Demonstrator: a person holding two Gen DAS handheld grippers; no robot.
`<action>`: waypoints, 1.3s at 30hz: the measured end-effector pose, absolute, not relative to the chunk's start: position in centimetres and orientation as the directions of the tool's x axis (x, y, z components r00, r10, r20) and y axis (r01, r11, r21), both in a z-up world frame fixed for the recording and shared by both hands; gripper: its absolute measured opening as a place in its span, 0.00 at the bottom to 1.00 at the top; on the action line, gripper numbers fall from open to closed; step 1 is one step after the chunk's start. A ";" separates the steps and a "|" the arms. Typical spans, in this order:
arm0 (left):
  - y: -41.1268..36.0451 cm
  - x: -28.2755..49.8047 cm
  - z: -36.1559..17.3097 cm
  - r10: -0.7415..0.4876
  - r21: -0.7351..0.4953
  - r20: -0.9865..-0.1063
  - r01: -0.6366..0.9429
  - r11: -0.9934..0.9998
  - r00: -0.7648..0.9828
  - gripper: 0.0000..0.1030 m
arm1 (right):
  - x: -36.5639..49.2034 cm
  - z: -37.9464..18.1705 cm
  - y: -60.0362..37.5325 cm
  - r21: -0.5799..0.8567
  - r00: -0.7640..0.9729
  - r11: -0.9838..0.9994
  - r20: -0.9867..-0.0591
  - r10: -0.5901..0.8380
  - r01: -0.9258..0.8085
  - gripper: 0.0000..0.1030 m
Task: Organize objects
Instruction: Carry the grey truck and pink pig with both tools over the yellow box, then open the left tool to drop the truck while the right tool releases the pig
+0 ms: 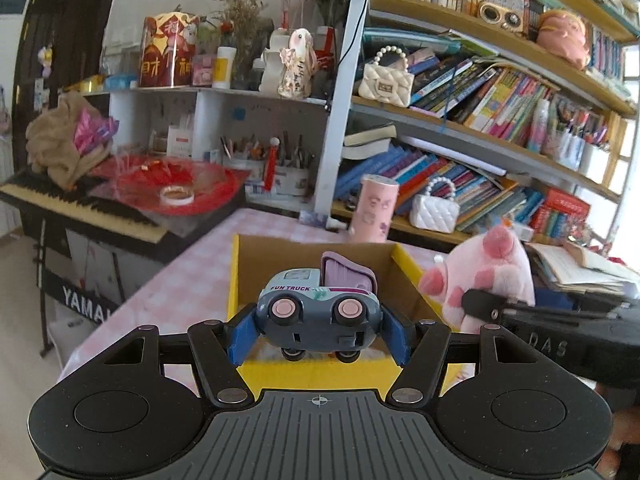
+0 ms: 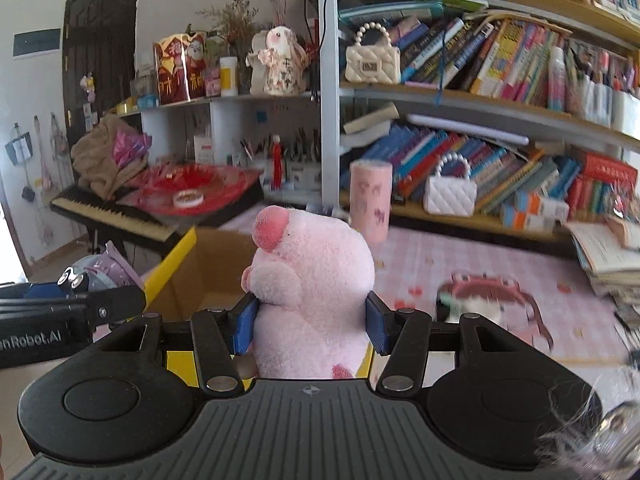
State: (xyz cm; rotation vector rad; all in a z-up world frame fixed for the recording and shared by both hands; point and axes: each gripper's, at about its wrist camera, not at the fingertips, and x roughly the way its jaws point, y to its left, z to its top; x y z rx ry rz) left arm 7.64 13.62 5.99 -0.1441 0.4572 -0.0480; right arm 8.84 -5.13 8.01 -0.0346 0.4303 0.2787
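Observation:
My left gripper (image 1: 319, 334) is shut on a grey-blue toy truck (image 1: 318, 308) with a purple bed, held on its side above the open yellow cardboard box (image 1: 236, 280). My right gripper (image 2: 310, 326) is shut on a pink plush pig (image 2: 312, 280), held upright over the box's right edge (image 2: 180, 256). The pig (image 1: 484, 276) and the right gripper (image 1: 540, 320) also show at the right of the left wrist view. The truck (image 2: 102, 270) and the left gripper (image 2: 60, 304) show at the left of the right wrist view.
The box stands on a pink checked tablecloth (image 2: 460, 260). A pink cylinder cup (image 2: 370, 200) stands behind it. A small dark-haired doll (image 2: 484, 300) lies on the cloth at right. Bookshelves (image 2: 500, 120) run behind; a keyboard (image 1: 80, 204) stands left.

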 end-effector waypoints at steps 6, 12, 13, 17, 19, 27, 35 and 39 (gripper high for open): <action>12.3 12.2 4.3 -0.024 -0.092 -0.486 -0.024 0.996 0.873 0.62 | 14.1 7.1 -4.5 -0.011 0.846 0.945 -0.449 0.287 -0.327 0.50; 10.9 15.5 2.0 0.028 -0.020 -0.552 -0.047 0.999 0.833 0.62 | 19.3 4.8 -3.4 -0.052 0.791 0.918 -0.527 0.310 -0.394 0.51; 10.7 16.0 1.7 0.035 -0.010 -0.560 -0.050 0.999 0.827 0.62 | 20.1 4.4 -3.2 -0.059 0.778 0.910 -0.543 0.316 -0.411 0.51; 10.3 17.5 0.7 0.066 0.035 -0.591 -0.057 0.998 0.804 0.62 | 22.9 2.5 -2.0 -0.121 0.734 0.873 -0.602 0.314 -0.473 0.51; 10.2 18.1 0.4 0.077 0.048 -0.601 -0.060 0.997 0.795 0.63 | 23.8 2.0 -1.6 -0.138 0.720 0.861 -0.621 0.309 -0.489 0.51; 9.6 20.0 -0.7 0.109 0.089 -0.631 -0.068 0.994 0.768 0.63 | 26.6 0.8 -0.4 -0.154 0.663 0.828 -0.684 0.304 -0.539 0.53; 8.7 19.2 0.2 0.112 0.116 -0.573 -0.055 0.992 0.812 0.78 | 26.1 2.2 -0.9 -0.115 0.681 0.837 -0.644 0.348 -0.536 0.68; 8.6 18.0 1.6 0.103 0.097 -0.531 -0.060 0.993 0.841 0.79 | 25.3 4.0 -2.0 -0.079 0.713 0.857 -0.596 0.369 -0.509 0.68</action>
